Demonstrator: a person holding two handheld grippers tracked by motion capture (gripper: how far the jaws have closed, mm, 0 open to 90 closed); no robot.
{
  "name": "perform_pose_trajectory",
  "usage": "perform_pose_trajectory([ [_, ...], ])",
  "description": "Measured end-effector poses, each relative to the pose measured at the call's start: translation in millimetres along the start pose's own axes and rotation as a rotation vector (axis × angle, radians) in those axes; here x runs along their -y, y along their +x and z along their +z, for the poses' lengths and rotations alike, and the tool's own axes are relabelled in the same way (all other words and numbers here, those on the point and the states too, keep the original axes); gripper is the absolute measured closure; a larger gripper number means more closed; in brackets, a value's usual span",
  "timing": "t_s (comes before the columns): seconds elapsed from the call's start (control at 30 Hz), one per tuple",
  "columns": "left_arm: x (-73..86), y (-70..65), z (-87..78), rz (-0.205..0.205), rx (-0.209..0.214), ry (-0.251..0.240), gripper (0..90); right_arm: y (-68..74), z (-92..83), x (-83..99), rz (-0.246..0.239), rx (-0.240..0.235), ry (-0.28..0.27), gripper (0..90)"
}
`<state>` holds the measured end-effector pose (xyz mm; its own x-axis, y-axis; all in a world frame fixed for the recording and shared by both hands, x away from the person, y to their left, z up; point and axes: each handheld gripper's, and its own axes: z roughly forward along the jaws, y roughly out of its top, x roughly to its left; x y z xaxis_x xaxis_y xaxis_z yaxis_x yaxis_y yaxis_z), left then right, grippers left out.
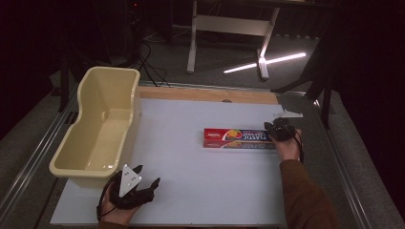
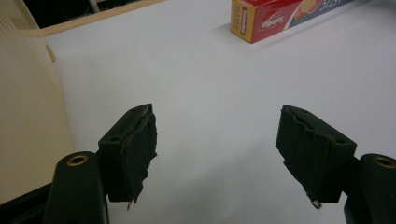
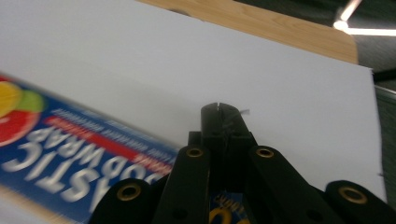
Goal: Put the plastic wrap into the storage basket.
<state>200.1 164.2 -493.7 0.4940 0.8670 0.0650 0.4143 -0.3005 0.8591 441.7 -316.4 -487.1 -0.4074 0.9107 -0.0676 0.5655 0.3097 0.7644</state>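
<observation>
Lying flat across the middle right of the high view, the plastic wrap box (image 1: 237,138) rests on the white surface (image 1: 200,162) with its long side running left to right, printed face up. That flat, lengthwise lie leaves its right end free for a grasp, and the right gripper (image 1: 278,130) sits exactly there, at the box's right end, with the person's right hand (image 1: 288,148) behind it. In the right gripper view the blue and red printed face of the box fills the lower left of the frame and passes under the black fingers (image 3: 219,122), which are pressed together with no gap showing between them at the tips. Whether they pinch an edge of the box or merely rest closed over its end cannot be told from these frames.

The left gripper (image 1: 145,183) waits in the lower left of the high view, low over the surface and well apart from the box, held by the left hand (image 1: 117,207). Its fingers (image 2: 130,154) are spread wide with bare white surface between them, holding nothing; in the left gripper view the near end of the box sits at the upper right of the frame.

The cream plastic tub (image 1: 98,164) stands at the left edge of the surface, just beside the left gripper, open side up and empty. It looks like the likely destination, so the left gripper may be kept open and close by to help with the box.
</observation>
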Motion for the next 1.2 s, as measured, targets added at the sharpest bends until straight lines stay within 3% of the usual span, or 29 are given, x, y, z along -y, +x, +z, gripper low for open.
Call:
perform_pose_trajectory([
  [0.07, 0.0, 0.1, -0.8, 0.002, 0.000, -0.003, 28.6, -1.2, 2.2, -1.3, -0.003, 0.013, 0.016, 89.8],
  [0.1, 0.1, 0.0, -1.5, 0.001, 0.000, -0.005, 28.6, -6.1, 9.7, -4.7, 0.007, 0.044, 0.069, 89.9],
  [0.13, 0.4, 0.2, -1.8, -0.001, -0.004, -0.003, 28.6, -6.7, 11.2, -5.3, -0.002, 0.062, 0.086, 89.9],
  [0.3, 0.4, 0.1, -2.0, -0.001, -0.007, -0.005, 28.6, -9.6, 15.1, -4.1, 0.001, 0.064, 0.133, 90.0],
  [0.37, 0.3, -0.6, -1.7, 0.000, -0.007, -0.004, 28.6, -14.3, 13.5, -5.4, 0.048, 0.023, 0.167, 90.0],
  [0.5, -0.1, -1.9, -2.0, 0.005, -0.007, -0.004, 28.6, -15.2, 6.6, -3.8, 0.039, -0.012, 0.211, 90.0],
  [0.7, 0.0, -2.3, -2.3, 0.002, -0.009, -0.005, 28.7, -9.6, -10.6, 9.7, 0.059, -0.025, 0.204, 90.0],
  [0.73, 0.0, -2.7, -1.4, 0.004, -0.009, -0.001, 28.7, -8.5, -19.2, 15.7, 0.072, -0.058, 0.219, 90.0],
  [0.83, -0.5, -3.8, -0.8, 0.005, -0.006, -0.002, 28.7, -6.4, -26.9, 19.8, 0.076, -0.080, 0.225, 90.0],
  [0.93, -1.0, -5.0, -0.3, 0.011, -0.001, -0.003, 28.7, -0.7, -46.4, 29.8, 0.068, -0.126, 0.197, 90.0],
  [1.0, -1.1, -5.3, 0.0, 0.011, 0.000, -0.003, 28.7, 2.2, -57.9, 34.3, 0.090, -0.190, 0.192, 90.0],
  [1.2, -2.0, -7.4, 1.8, 0.016, 0.010, -0.003, 28.8, 25.5, -84.0, 47.4, -0.019, -0.209, 0.178, 89.9],
])
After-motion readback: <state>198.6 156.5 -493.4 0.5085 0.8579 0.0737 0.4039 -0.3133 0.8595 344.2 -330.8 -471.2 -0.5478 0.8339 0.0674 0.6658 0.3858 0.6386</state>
